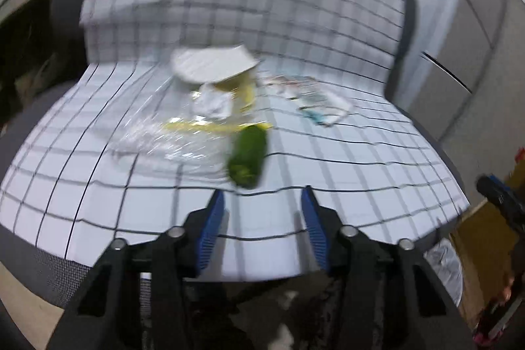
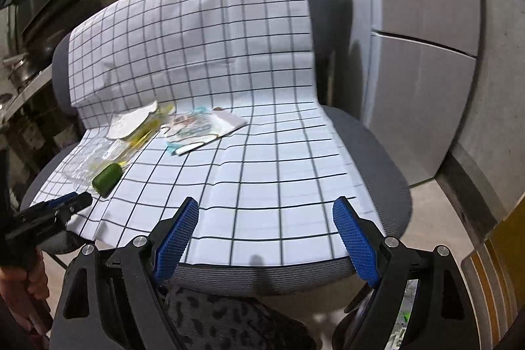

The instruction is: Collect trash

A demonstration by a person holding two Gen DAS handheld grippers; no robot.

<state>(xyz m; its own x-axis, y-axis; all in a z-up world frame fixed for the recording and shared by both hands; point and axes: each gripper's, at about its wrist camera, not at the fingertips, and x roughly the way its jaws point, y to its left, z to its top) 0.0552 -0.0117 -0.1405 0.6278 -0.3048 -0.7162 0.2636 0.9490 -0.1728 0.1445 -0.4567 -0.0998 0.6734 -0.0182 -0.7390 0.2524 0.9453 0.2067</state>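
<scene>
Green packet point(image 1: 247, 157) sits just ahead of left gripper point(image 1: 262, 197), jaws open, empty. Advance straight, close across its width. Right gripper point(image 2: 265, 209) open, well clear.

Green wrapper point(image 2: 106, 180) (black-checked white cloth point(image 2: 262, 133))

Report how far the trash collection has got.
Nothing looks collected yet. The left gripper is open, empty, facing the green wrapper. The right gripper is open and empty too. Left: clear plastic, white lid, printed packet, all on the checked cloth.
</scene>
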